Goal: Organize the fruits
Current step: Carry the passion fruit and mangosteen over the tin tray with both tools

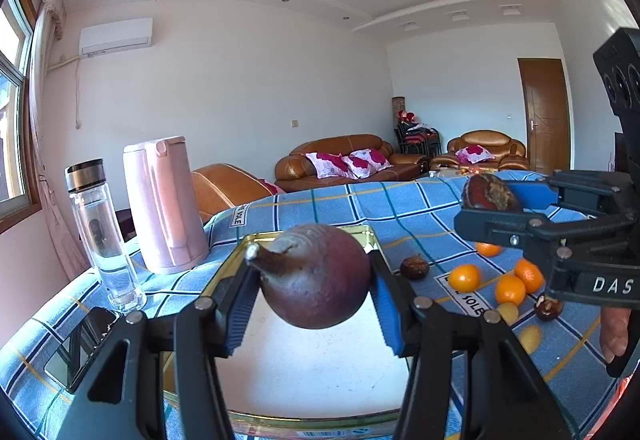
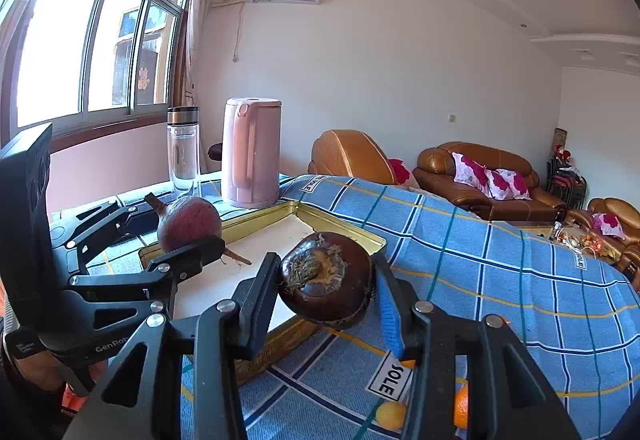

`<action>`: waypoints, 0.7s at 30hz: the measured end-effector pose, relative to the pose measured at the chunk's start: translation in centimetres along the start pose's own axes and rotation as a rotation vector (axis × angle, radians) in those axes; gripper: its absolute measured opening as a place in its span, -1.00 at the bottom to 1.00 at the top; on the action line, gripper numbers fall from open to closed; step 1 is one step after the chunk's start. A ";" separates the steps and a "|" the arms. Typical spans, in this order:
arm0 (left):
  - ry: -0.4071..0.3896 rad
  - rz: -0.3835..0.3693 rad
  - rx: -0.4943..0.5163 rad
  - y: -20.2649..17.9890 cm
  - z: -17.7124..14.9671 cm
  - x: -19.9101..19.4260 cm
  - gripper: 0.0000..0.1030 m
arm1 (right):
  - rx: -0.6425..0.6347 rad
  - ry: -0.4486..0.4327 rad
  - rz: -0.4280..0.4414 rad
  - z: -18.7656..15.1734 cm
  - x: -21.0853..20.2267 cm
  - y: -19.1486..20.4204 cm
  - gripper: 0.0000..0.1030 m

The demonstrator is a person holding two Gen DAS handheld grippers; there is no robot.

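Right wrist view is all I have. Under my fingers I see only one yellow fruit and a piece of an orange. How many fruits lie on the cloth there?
Observer: Four oranges lie right of the tray; one is half hidden by the right gripper.
Operator: Is any other fruit there?
Observer: Two brown fruits and two yellow ones, all on the cloth, outside the tray.
Operator: Is something on the other side, by the bottle?
Observer: A dark flat object, perhaps a phone, lies in front of the bottle.
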State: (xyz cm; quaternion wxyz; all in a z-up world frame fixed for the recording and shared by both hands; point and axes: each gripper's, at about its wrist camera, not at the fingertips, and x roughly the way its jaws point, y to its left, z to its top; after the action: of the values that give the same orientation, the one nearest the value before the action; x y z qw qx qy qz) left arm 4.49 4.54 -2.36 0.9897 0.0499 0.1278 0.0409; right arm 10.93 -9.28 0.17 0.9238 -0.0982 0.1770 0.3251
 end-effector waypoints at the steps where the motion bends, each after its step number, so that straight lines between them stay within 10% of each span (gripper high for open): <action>1: 0.008 0.003 -0.001 0.2 -0.1 0.3 0.07 | 0.005 0.008 0.011 0.2 0.6 0.2 -0.08; 21: 0.202 0.049 -0.055 6.2 -0.6 6.8 0.07 | -0.011 0.210 0.110 0.2 11.1 3.6 -0.08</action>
State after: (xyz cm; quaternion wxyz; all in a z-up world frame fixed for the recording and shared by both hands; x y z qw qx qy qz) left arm 10.44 11.33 -3.92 0.9715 0.0213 0.2243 0.0734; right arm 16.80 -0.20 -4.23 0.8802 -0.1271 0.2762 0.3644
